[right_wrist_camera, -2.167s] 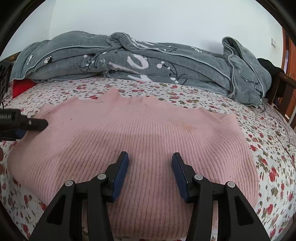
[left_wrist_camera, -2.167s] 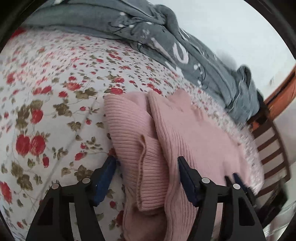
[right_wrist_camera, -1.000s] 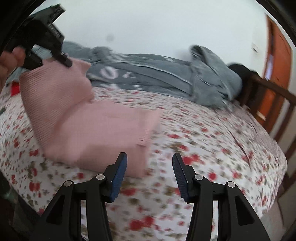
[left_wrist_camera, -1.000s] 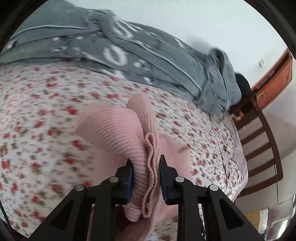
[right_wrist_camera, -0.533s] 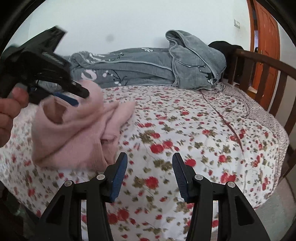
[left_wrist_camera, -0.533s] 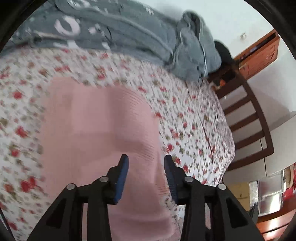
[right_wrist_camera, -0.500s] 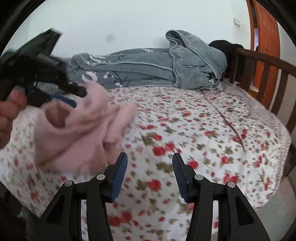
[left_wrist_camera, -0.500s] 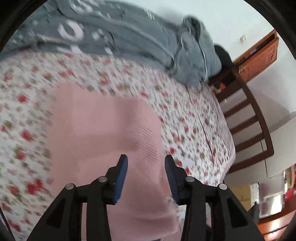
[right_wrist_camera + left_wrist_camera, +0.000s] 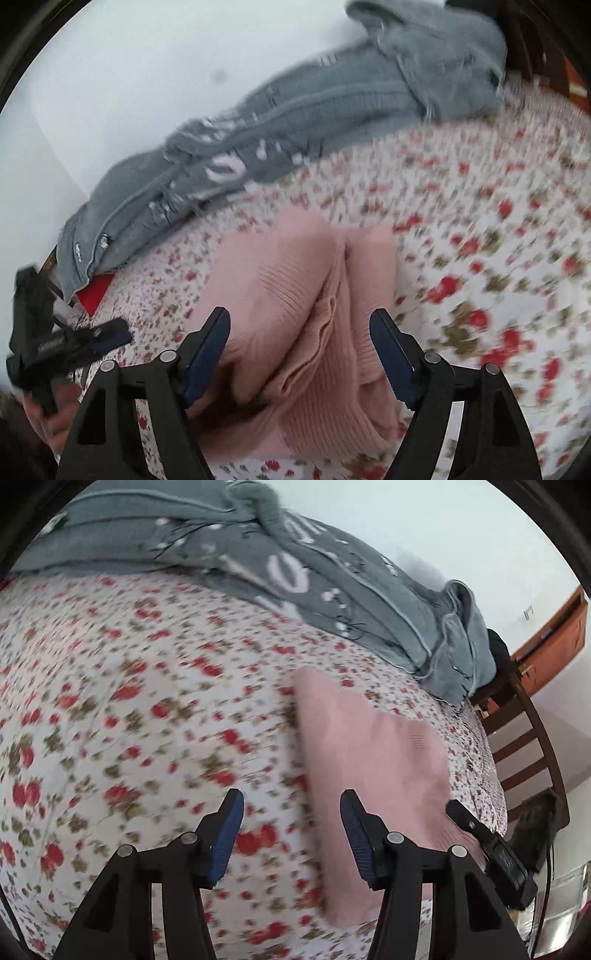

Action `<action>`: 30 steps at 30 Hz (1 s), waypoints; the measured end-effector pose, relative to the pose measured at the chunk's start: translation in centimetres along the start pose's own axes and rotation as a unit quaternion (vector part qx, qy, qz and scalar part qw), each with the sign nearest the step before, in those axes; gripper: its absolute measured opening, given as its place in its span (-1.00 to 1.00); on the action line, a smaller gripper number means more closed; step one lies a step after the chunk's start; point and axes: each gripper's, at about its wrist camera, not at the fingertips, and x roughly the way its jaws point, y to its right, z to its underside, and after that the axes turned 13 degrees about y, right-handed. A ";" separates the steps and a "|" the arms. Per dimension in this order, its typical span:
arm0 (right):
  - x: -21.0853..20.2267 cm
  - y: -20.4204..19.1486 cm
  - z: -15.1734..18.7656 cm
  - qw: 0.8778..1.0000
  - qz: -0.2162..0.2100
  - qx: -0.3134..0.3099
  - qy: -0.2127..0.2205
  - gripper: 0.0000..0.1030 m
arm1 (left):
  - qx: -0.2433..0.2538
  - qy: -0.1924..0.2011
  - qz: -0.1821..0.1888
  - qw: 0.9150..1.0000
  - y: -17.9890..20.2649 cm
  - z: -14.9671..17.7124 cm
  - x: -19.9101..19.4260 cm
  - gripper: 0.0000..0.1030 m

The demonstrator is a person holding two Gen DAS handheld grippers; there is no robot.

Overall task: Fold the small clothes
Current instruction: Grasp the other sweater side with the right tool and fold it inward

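The bed (image 9: 110, 686), covered in a white sheet with red roses, fills most of both views, and a rumpled grey blanket (image 9: 295, 572) lies along its far edge against the wall. The pink ribbed sweater (image 9: 314, 314) lies on the sheet toward the bed's near edge and closer to the footboard (image 9: 524, 746) side, gathered into a compact bundle with several layers stacked and a hem edge showing through the middle. In the right wrist view the folds look loose and uneven, so the folding seems largely done but not yet squared: one more fold or some smoothing is probably left. The left gripper (image 9: 291, 830) hangs over bare sheet just beside the sweater's edge; its jaws are opening and nothing lies between them. The right gripper (image 9: 297, 354) hovers right over the bundle, its jaws also opening, spread to either side of the cloth; motion blur hides whether the blue pads (image 9: 391, 358) touch it, but they do not appear to pinch it. A hand (image 9: 55, 410) holds the left gripper at the lower left edge of the right wrist view.
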 end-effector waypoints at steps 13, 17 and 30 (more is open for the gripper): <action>-3.1 1.4 -0.3 0.991 0.017 -0.096 0.093 -0.79 | 0.025 -0.017 0.037 0.999 2.0 2.4 2.2 0.01; -0.8 4.3 1.3 0.995 0.033 -0.078 0.053 -0.78 | 0.077 -0.022 0.044 0.996 5.2 3.6 2.8 0.01; -5.9 1.2 -0.3 0.989 0.033 -0.110 0.097 -0.21 | 0.114 -0.021 0.054 0.992 8.4 4.9 3.1 0.01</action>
